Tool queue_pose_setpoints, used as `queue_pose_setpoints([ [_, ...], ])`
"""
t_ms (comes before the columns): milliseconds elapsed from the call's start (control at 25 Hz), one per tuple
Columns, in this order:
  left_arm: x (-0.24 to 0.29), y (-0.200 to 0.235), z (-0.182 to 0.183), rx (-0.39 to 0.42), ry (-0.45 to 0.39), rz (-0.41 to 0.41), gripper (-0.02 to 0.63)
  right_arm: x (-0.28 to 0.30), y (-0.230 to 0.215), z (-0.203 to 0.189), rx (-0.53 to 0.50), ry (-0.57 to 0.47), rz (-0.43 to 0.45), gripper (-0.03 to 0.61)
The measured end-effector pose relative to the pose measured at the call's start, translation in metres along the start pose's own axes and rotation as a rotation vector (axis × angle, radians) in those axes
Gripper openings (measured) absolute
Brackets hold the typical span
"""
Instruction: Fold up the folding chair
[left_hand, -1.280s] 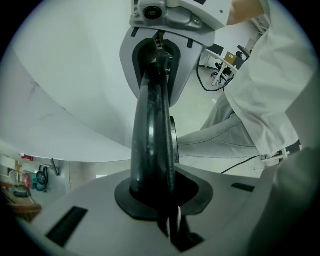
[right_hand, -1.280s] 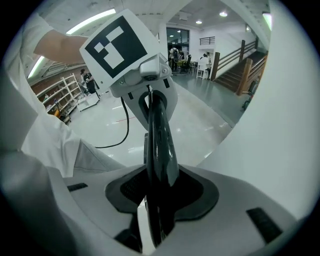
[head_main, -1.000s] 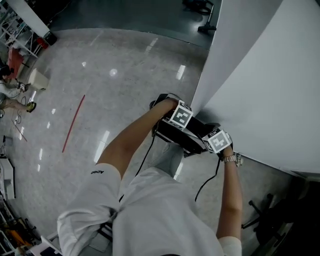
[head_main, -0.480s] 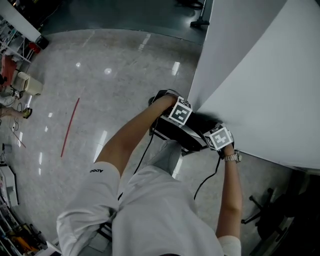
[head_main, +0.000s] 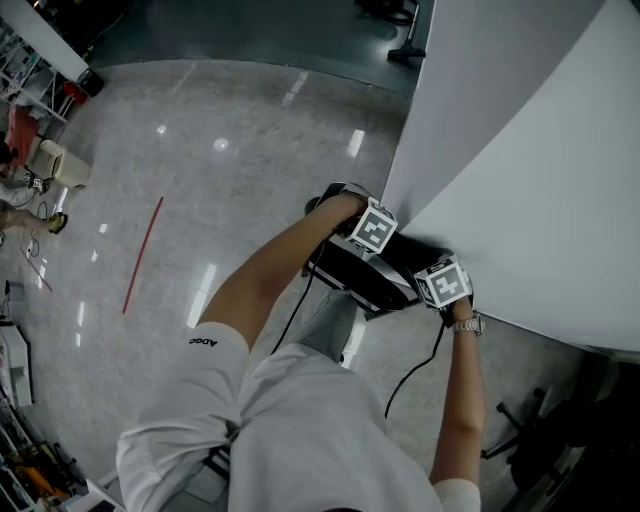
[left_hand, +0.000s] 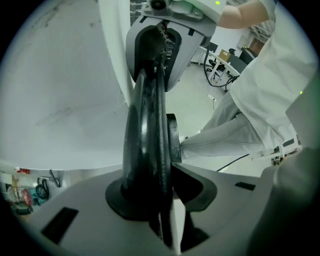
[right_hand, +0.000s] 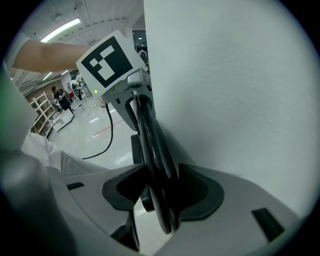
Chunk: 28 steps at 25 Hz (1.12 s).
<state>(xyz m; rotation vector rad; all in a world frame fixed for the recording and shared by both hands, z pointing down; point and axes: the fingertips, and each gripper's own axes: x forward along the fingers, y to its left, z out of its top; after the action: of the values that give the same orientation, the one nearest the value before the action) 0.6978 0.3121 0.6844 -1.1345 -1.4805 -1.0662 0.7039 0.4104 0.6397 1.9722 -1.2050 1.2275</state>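
The folded black chair stands on edge beside the white partition, with both grippers on its upper edge. My left gripper points steeply down at its far end and my right gripper at its near end. In the left gripper view the chair's thick rim fills the gap of the left gripper, whose jaws have just been opening a little and still touch it. In the right gripper view the chair's edge sits between the right gripper's jaws, which also widened slightly and still touch it.
The partition runs close along the chair's right side. Polished floor with a red line lies to the left. A black cable hangs by the person's leg. An office chair base stands at bottom right, shelving far left.
Both grippers and the folded chair have shifted slightly right, closer to the white partition. The grip on the chair looks unchanged in the head view.
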Motion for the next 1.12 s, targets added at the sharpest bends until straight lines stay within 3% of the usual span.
queue_pose_setpoints([
  [120, -0.005, 0.003, -0.003, -0.001, 0.022, 0.024, 0.178, -0.002, 0.000, -0.002, 0.006, 0.008, 0.005, 0.175],
  [240, -0.039, 0.005, 0.000, -0.031, -0.012, 0.064, 0.207, -0.007, -0.003, -0.001, 0.016, -0.006, 0.021, 0.175],
  [320, -0.043, -0.001, 0.000, -0.059, -0.031, 0.086, 0.272, -0.020, -0.007, -0.001, 0.026, -0.030, 0.009, 0.176],
  [400, -0.039, -0.003, 0.000, -0.078, -0.049, 0.169, 0.295, -0.040, -0.009, 0.001, 0.044, -0.068, -0.012, 0.179],
  [480, -0.046, 0.007, 0.000, -0.105, -0.082, 0.310, 0.295, -0.059, -0.005, 0.004, 0.061, -0.098, -0.016, 0.179],
  [600, -0.070, 0.023, -0.003, -0.216, -0.148, 0.421, 0.295, -0.078, -0.003, 0.004, 0.080, -0.129, -0.041, 0.179],
  [840, -0.122, -0.008, -0.009, -0.462, -0.391, 0.474, 0.293, -0.091, 0.030, 0.002, 0.131, -0.213, -0.006, 0.178],
  [920, -0.126, -0.030, -0.018, -0.547, -0.459, 0.495, 0.270, -0.090, 0.048, 0.006, 0.133, -0.235, 0.021, 0.178],
  [1040, -0.132, -0.066, -0.037, -0.660, -0.517, 0.569, 0.156, -0.084, 0.078, 0.016, 0.133, -0.267, 0.079, 0.175],
  [1120, -0.137, -0.090, -0.047, -0.735, -0.557, 0.626, 0.069, -0.080, 0.098, 0.022, 0.126, -0.284, 0.104, 0.122],
])
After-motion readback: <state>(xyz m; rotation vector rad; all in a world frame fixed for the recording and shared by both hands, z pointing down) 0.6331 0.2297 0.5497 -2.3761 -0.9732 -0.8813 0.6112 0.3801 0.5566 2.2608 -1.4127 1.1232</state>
